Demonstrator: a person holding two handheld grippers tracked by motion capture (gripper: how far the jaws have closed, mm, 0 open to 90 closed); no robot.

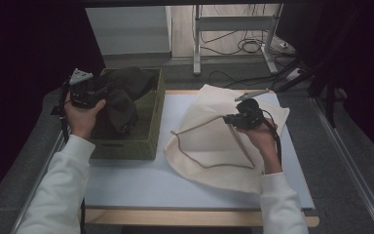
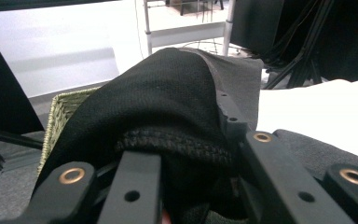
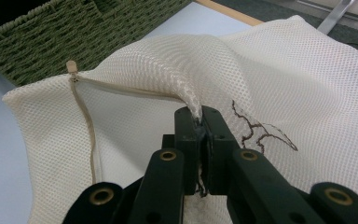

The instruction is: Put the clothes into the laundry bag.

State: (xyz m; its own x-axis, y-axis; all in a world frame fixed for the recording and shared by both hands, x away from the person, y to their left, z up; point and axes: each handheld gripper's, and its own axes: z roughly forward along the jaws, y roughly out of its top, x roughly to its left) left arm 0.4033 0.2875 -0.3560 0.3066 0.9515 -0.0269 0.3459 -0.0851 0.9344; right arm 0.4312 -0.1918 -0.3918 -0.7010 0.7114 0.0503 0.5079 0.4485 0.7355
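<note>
Beside the woven green rectangular basket (image 1: 148, 129), the right gripper (image 3: 200, 122) pinches a fold of the cream mesh laundry bag (image 1: 209, 141) — the left gripper (image 2: 191, 154) clamps a black knitted garment (image 2: 168, 93) over that basket.

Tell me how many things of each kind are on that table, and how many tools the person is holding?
Green woven basket: 1
Dark knitted garment, clamped in the left gripper above the basket: 1
White mesh laundry bag, pinched up by the right gripper: 1
Handheld grippers: 2
Total: 5
</note>
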